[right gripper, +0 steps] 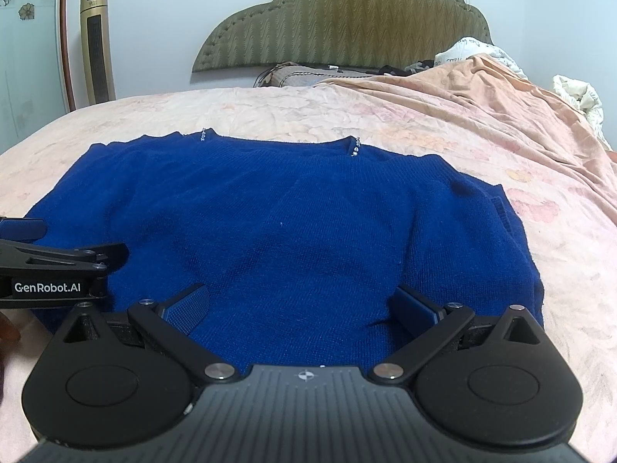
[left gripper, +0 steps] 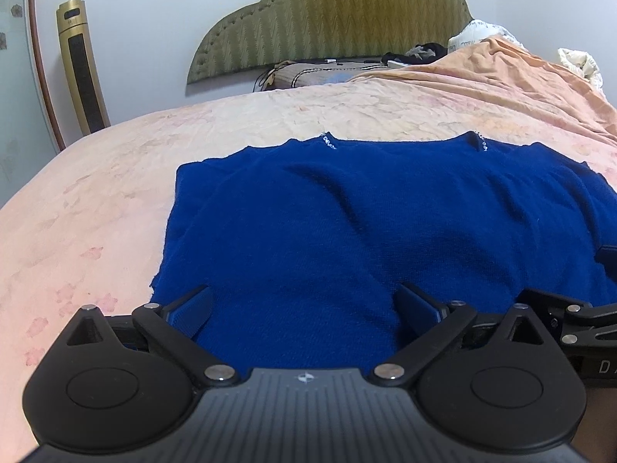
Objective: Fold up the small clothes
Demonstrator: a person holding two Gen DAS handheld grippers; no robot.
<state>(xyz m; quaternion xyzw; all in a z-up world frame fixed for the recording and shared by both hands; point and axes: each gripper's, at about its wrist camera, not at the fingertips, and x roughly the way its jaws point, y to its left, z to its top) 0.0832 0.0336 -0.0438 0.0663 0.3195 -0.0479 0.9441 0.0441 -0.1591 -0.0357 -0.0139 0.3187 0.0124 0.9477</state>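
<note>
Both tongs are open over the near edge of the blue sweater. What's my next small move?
Probably lower both tongs and pinch the near hem: the blue sweater lies flat on the bed, both stand open over that edge, nothing gripped.

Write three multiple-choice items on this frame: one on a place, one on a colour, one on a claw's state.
1. Where does the sweater lie?
A. on the bed
B. on a chair
C. on the floor

2. What colour is the sweater?
A. red
B. blue
C. grey

3. How do the left claw and right claw stand?
A. both shut on the hem
B. one shut, one open
C. both open, nothing gripped

Key: 1 A, it is spread flat on the pink cover; 2 B, the knit is deep blue; 3 C, each wrist view shows wide-apart pads over the near edge, pinching no cloth.
</note>
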